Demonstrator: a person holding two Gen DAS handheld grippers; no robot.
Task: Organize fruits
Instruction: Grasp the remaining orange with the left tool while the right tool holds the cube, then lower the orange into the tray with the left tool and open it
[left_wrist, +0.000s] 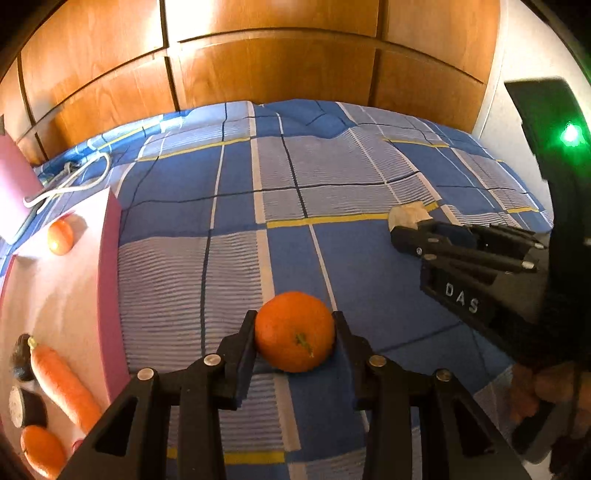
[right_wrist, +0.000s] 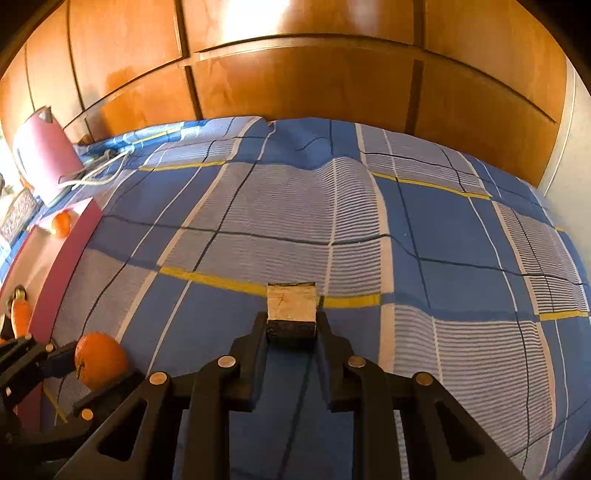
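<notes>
An orange sits between the pads of my left gripper, which press on both its sides; it is low over the blue checked bedsheet. The right wrist view shows the same orange in the left gripper at lower left, beside the pink box. My right gripper is shut on a small block with a pale top and a dark base. In the left wrist view, that right gripper and the block hover to the right.
A pink box lies open at the left on the bed. It holds an orange, a carrot, another orange and dark items. A white cable lies behind it. Wooden wardrobe doors close off the far side.
</notes>
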